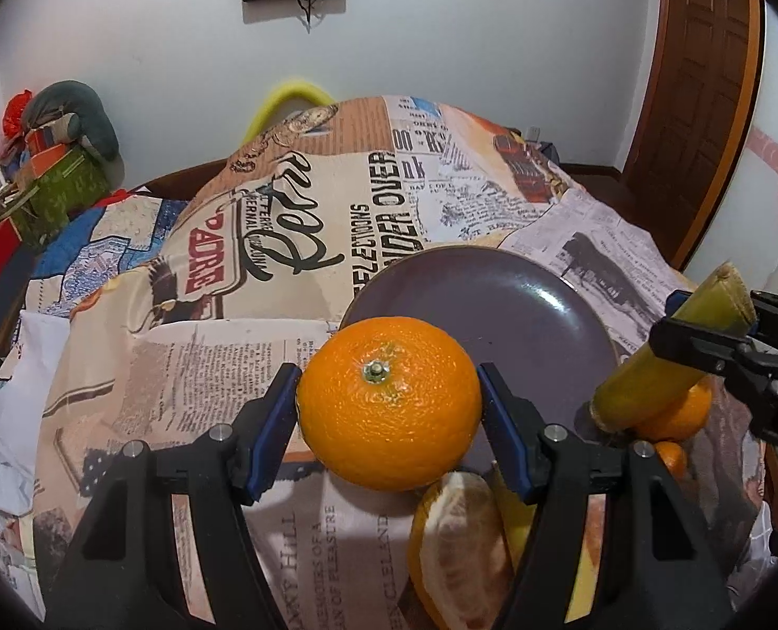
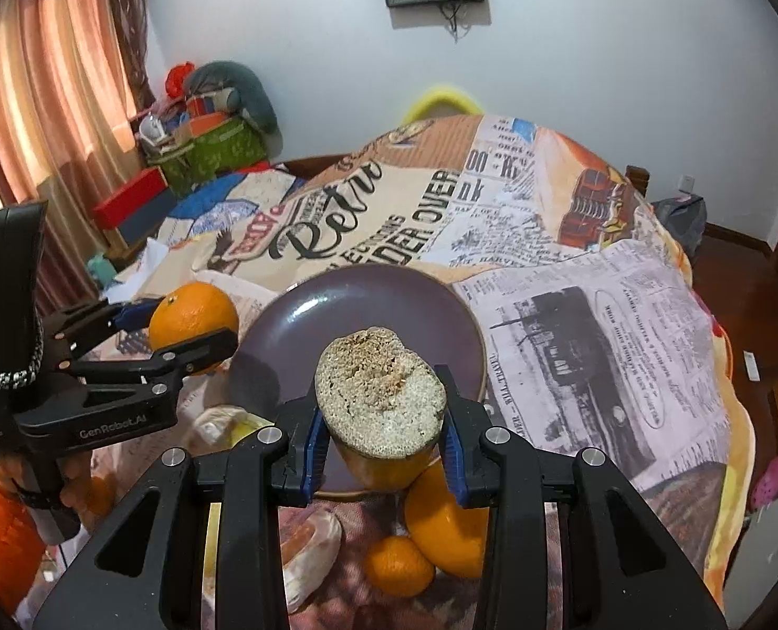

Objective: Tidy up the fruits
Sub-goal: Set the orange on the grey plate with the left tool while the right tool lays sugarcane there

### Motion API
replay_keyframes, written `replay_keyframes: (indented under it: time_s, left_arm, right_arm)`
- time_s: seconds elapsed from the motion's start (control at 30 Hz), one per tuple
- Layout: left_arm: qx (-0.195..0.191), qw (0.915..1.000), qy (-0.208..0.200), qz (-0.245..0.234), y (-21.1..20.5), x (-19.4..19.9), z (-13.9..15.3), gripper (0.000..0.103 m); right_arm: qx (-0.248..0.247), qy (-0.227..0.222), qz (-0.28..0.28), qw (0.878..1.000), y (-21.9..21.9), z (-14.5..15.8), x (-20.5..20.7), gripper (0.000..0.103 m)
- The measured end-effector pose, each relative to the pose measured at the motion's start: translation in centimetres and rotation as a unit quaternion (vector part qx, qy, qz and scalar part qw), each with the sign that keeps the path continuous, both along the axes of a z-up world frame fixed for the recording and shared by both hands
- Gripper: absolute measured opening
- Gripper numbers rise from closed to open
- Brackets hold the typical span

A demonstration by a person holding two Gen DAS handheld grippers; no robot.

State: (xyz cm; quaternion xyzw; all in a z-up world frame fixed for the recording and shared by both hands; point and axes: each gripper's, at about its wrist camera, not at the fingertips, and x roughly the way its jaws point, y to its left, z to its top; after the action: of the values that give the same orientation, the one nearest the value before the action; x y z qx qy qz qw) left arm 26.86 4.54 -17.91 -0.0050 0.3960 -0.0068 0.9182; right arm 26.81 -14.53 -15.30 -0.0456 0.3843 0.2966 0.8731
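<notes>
- Your left gripper [image 1: 389,399] is clamped on a large orange [image 1: 389,401], one blue pad on each side of it, held in the air just short of the near rim of the purple plate [image 1: 499,299].
- Your right gripper [image 2: 384,420] is closed on a short length of sugarcane [image 2: 381,394], gripped across its yellow-green body, above the plate's near edge.
- Progress, judging from the frames: nothing lies on the plate yet, so you seem to be early in the job. Both pieces you hold have yet to be set down.
- Left on the newspaper-print cloth [image 2: 599,325] near the plate: a peeled pomelo-like segment [image 1: 457,541], a second orange [image 2: 449,520], a small tangerine [image 2: 399,567] just beside it, and something yellow partly hidden behind the left gripper, which you cannot identify from here.
- The held orange is round, so it has no real long axis; its green stem end [image 1: 374,370] faces up and towards the left wrist camera.
- The sugarcane's long axis runs steeply, upper end leaning to your right in the left wrist view, lower end down by the plate rim. In the right wrist view its rough cut face [image 2: 381,386] points up at the camera.
- Because the sugarcane is a cylinder, it may roll if you lay it on its side on the plate; lay it down gently.
</notes>
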Motion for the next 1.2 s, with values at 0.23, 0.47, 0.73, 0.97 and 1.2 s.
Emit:
replay_keyframes:
  time_s: [0.23, 0.47, 0.73, 0.97, 1.2]
  left_arm:
    - [-0.001, 0.9997, 0.019, -0.014, 0.0, 1.9, -1.1, 0.066]
    - [-0.005, 0.9993, 0.032, -0.02, 0.0, 3.2, -1.6, 0.066]
    - [-0.004, 0.9988, 0.041, -0.026, -0.2, 4.0, -2.1, 0.066]
    - [-0.013, 0.9966, 0.076, -0.03, -0.5, 4.7, -3.0, 0.066]
    - [0.001, 0.9986, 0.044, -0.029, -1.1, 4.2, -2.0, 0.074]
  right_arm:
    - [0.0, -0.002, 0.006, 1.0, 0.8, -0.3, 1.3, 0.033]
    - [0.009, 0.01, 0.0, 1.0, 1.3, -1.1, 2.8, 0.033]
    - [0.001, 0.015, 0.005, 1.0, 2.0, -1.6, 3.5, 0.033]
    - [-0.002, 0.023, -0.005, 1.0, 1.7, -2.2, 4.0, 0.04]
    - [0.009, 0.031, -0.016, 0.999, 0.6, -2.3, 3.8, 0.046]
